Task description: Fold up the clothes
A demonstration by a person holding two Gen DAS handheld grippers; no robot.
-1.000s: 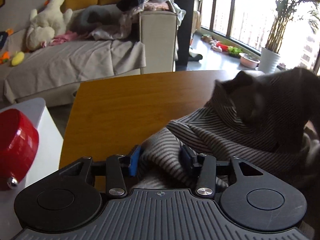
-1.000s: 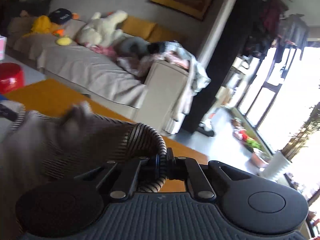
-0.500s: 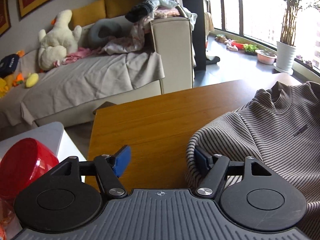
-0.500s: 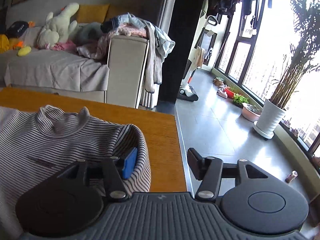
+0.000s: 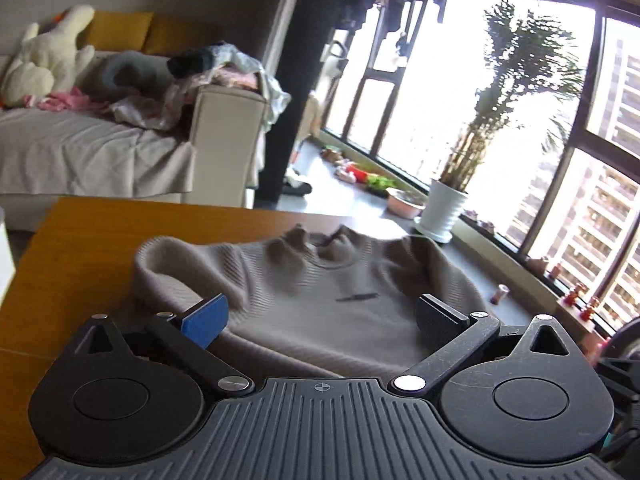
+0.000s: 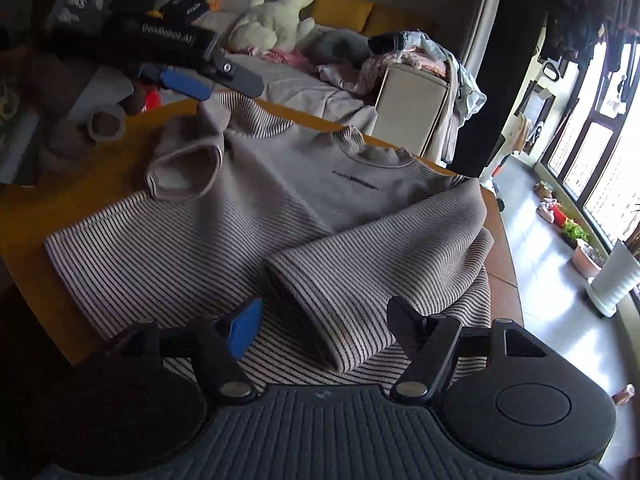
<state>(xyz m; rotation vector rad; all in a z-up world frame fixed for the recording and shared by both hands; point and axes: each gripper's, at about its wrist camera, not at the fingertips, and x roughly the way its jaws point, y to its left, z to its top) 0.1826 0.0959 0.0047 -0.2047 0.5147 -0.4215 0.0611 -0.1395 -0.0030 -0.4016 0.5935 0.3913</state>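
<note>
A brown striped sweater (image 6: 280, 196) lies spread on the wooden table (image 6: 68, 208), collar at the far side. Its right sleeve (image 6: 380, 256) is folded over the body; its left sleeve cuff (image 6: 184, 172) curls open near the far left. My right gripper (image 6: 324, 328) is open and empty, just above the end of the folded sleeve. My left gripper (image 5: 320, 316) is open and empty over the sweater (image 5: 320, 292); it also shows in the right wrist view (image 6: 188, 80) above the left shoulder.
A grey sofa (image 5: 88, 152) with a white plush toy (image 5: 44, 60) and piled clothes (image 5: 216, 68) stands beyond the table (image 5: 72, 248). A potted plant (image 5: 444, 208) and floor clutter sit by the windows at right. A red object (image 6: 152, 98) lies at the table's far left.
Both grippers let go of the sweater and opened. They have pulled back, and the sweater now lies flat with its right sleeve folded across the body.
</note>
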